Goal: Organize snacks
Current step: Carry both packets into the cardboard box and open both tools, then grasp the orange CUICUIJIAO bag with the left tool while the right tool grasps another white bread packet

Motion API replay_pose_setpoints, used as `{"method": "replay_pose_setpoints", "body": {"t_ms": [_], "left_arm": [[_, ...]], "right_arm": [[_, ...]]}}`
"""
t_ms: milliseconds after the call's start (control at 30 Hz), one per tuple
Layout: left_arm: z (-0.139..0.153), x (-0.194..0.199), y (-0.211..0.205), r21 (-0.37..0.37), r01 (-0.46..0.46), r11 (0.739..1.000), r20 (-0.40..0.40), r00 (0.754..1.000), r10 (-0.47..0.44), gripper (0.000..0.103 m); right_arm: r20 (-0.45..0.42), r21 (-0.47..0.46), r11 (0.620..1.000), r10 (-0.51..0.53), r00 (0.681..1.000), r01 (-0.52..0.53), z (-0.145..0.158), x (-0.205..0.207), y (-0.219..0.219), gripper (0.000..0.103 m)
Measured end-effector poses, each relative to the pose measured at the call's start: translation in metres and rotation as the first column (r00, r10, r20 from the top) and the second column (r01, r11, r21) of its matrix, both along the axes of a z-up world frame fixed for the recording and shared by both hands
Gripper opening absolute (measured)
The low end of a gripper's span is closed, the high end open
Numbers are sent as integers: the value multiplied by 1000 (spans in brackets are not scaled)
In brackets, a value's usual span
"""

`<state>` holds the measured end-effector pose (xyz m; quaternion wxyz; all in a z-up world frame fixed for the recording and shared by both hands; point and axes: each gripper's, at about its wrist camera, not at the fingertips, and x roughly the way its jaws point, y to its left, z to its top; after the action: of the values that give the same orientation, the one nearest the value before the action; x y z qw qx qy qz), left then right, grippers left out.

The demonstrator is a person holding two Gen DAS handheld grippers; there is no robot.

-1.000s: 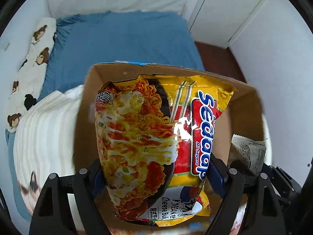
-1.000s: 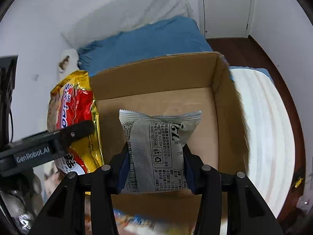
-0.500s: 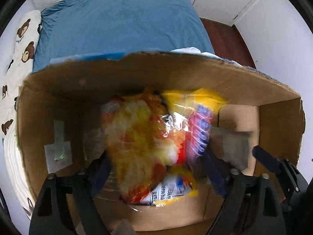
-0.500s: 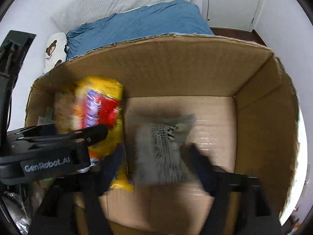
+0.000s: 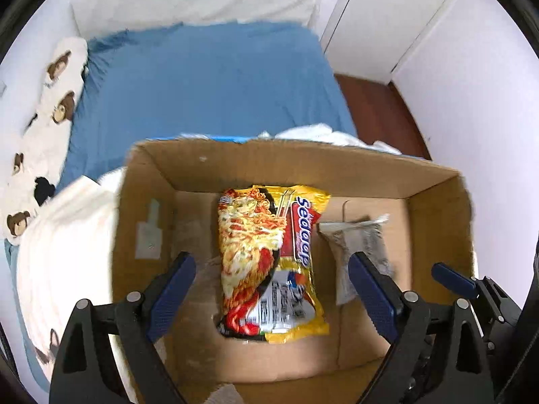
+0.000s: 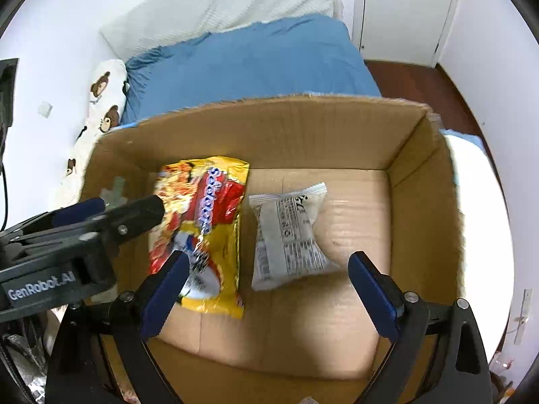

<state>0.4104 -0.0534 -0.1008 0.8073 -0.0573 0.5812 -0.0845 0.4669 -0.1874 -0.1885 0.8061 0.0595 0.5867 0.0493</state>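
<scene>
Cardboard box [image 5: 434,222], count one, top open, sits on a bed with a blue sheet [image 5: 209,87].

Contents counted: two packets, both lying flat on the box floor.
- One yellow and red noodle packet [image 5: 269,262], left of centre, long axis running from near wall to far wall.
- One grey snack packet [image 6: 286,232], just to the right of the noodle packet. In the right wrist view the two sit close together side by side; touching or not cannot be told.

Left gripper [image 5: 273,293]: fingers wide apart, nothing between them. It hangs above the noodle packet, which lies in the gap between the blue pads [image 5: 168,289] without contact.

Right gripper [image 6: 269,293]: fingers likewise spread wide, holding nothing. The grey packet lies ahead of it, between the lines of the two fingers and clear of both. The near end of the noodle packet sits behind the left pad in this view.

Surroundings: one bear-print pillow [image 5: 43,124] along the left edge of the bed, one white quilt [image 5: 64,252] beside the box on the left, one white door [image 6: 404,10] in the far corner.
</scene>
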Motion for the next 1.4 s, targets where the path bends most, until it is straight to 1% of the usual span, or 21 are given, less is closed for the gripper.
{"method": "replay_pose_setpoints", "body": {"t_ms": [67,167,233,300,367,400,467,533,567,600,667,800,900,1000,1033,1067,1100,1200,1267,1333,1400], "left_arm": [[14,-10,1,-8,5,1000,24,1000,-5,93],[39,-38,11,-11,-2,1000,73,997,3,93],[53,-59,16,-2,-10,1000,112,994,10,93],[59,-80,26,6,-23,1000,130,991,22,93],[61,-104,39,17,-43,999,135,990,41,93],[57,-113,45,22,-50,999,132,990,46,93],[43,-138,54,60,-53,997,111,993,46,93],[19,-153,61,83,-44,996,59,998,39,93],[3,-158,65,85,-36,996,18,999,34,93],[-10,-161,67,84,-33,996,-16,999,35,93],[-42,-165,76,76,-35,997,-87,995,41,93],[-86,-163,79,60,-10,998,-191,981,21,93],[-113,-157,77,59,17,998,-257,966,-1,93],[-133,-152,77,30,20,999,-298,955,-10,93],[-136,-151,77,22,13,1000,-298,954,-6,90],[-137,-151,78,10,2,1000,-290,957,1,74],[-138,-152,79,5,-3,1000,-291,957,4,52],[-137,-156,79,5,-11,1000,-284,959,12,46],[-131,-168,79,36,-15,999,-257,966,24,45],[-117,-180,75,64,-22,998,-223,974,36,45],[-101,-196,72,76,-27,997,-186,982,41,45]], "right_arm": [[36,6,1000,3,999,-4,18,-20,-1,99],[70,28,1000,-7,998,5,50,-48,-6,99],[81,55,998,-21,997,16,63,-73,-12,99],[86,95,995,-47,995,39,72,-101,-15,99],[84,120,991,-62,995,52,71,-126,-18,99],[78,133,989,-71,994,60,70,-141,-19,99],[50,179,981,-86,995,75,59,-168,-20,99],[5,209,974,-94,996,91,40,-182,-18,97],[-24,221,970,-102,994,105,27,-190,-17,90],[-50,223,969,-102,994,110,15,-192,-15,77],[-126,225,966,-100,987,126,-17,-194,-11,66],[-198,153,978,-110,974,141,-64,-191,-5,65],[-226,84,985,-129,966,151,-86,-188,-3,65],[-254,42,984,-155,955,171,-102,-185,-5,65],[-256,39,983,-165,953,181,-106,-185,-6,65],[-257,31,982,-173,951,187,-108,-185,-7,59],[-254,18,983,-174,951,185,-108,-186,-7,58],[-231,8,986,-163,959,169,-104,-193,-6,56],[-221,0,987,-155,963,159,-99,-201,-5,56],[-220,11,988,-150,964,156,-93,-212,-7,56],[-216,24,988,-142,966,151,-85,-227,-9,56]]}}
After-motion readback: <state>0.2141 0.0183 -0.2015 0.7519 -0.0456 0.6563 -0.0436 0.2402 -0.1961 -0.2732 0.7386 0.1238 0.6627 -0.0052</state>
